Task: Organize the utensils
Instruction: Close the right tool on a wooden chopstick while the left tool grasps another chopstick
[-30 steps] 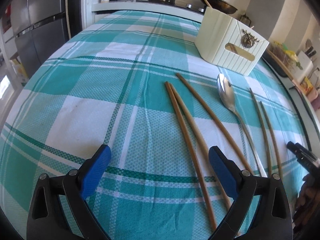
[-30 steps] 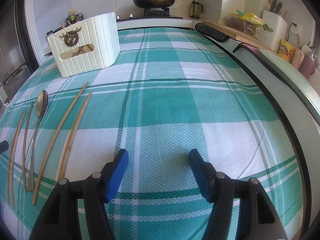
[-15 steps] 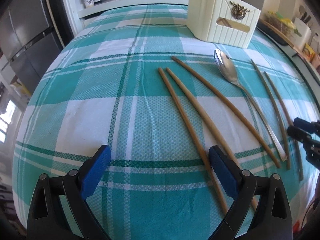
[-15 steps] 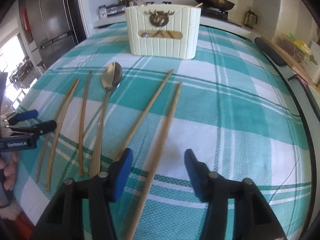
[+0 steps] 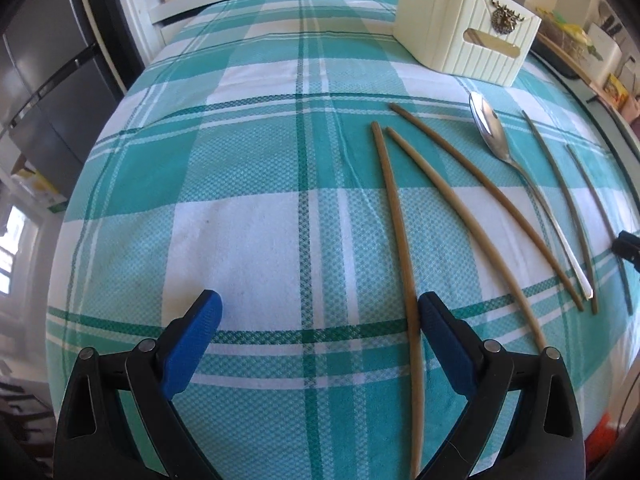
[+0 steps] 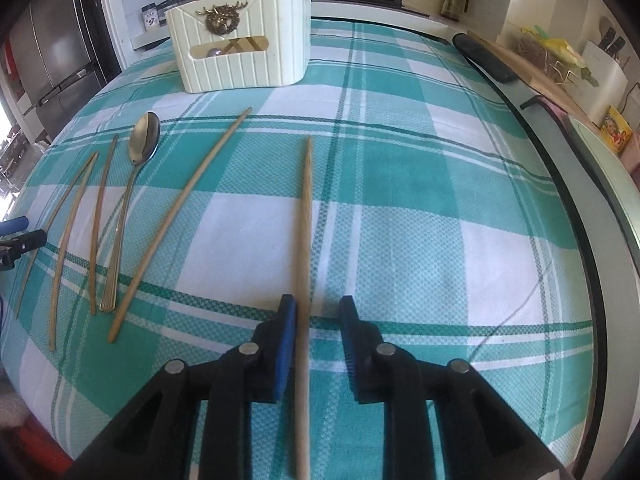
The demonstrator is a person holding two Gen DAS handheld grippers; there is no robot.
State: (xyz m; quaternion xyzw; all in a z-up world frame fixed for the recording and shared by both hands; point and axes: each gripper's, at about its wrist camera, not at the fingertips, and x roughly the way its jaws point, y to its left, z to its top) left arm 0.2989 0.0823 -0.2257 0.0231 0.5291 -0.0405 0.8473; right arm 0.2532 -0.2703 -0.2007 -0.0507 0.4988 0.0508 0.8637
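Six utensils lie loose on the teal-and-white checked tablecloth (image 5: pixel 240 208): five wooden chopsticks and one metal spoon (image 5: pixel 486 124), all pointing roughly toward a cream ribbed holder (image 5: pixel 456 36) that stands upright at the far end of the table. Through the slot in the holder's front, the right wrist view shows a spoon bowl and crossed chopsticks already inside.

The right gripper (image 6: pixel 318 308) is drawn partway in around the outermost chopstick (image 6: pixel 306 216), which lies apart from the rest on that side. The stick runs straight between the two blue pads. The left-side pad is against it, but a clear gap separates it from the other pad, so it is bracketed rather than clamped, and it lies flat on the cloth.

The left gripper (image 5: pixel 316 316) is spread wide and grips nothing. The chopstick at the opposite end of the row (image 5: pixel 400 240) passes just inside its right-hand finger (image 5: pixel 440 340) — whether they touch I cannot tell. Two more brown chopsticks fan out beside that one, then comes the spoon with its bowl toward the holder, then a thinner chopstick (image 5: pixel 560 200). The right gripper's black tip shows at the edge of the left wrist view, beside the last stick.
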